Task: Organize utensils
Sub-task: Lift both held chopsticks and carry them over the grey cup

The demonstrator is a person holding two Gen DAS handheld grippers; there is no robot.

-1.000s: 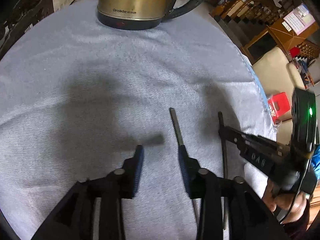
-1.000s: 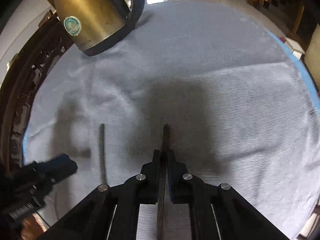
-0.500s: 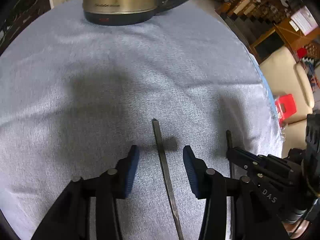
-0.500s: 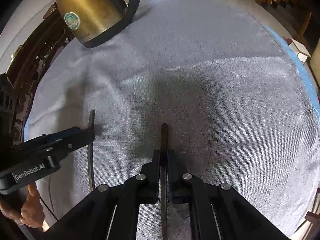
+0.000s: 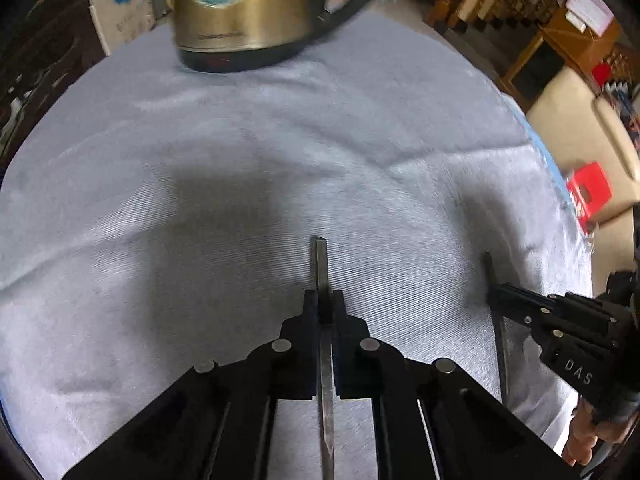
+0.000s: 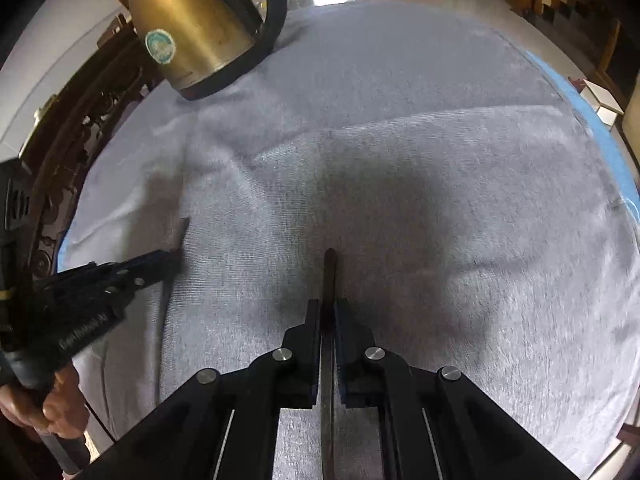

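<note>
Nearest the left wrist camera, the left gripper (image 5: 323,307) is clamping a slim metal utensil (image 5: 320,264); its jaws have just been closing, and the flat handle is now sitting between the pads with its squared end poking out ahead over the grey tablecloth (image 5: 200,200). In the right wrist view the right gripper (image 6: 329,312) is likewise pinching a second, darker utensil (image 6: 330,272), rounded tip forward. Each tool is pointing steeply down at the cloth, the two sitting side by side, with a person's hand (image 6: 60,412) wrapping the left handle at the frame edge. To do this step well, I judge each grip is best kept square across the handle's flat faces, so the thin strip is not twisting as it is being lifted, and both pieces are best raised level and clear of the cloth before being brought together, since the fabric is creasing and could snag a dragged end. Whether either utensil is resting on the cloth or off it, I cannot tell. Farther off, a brass-coloured kettle (image 5: 248,8) is standing at the table's far edge, well apart from both.
</note>
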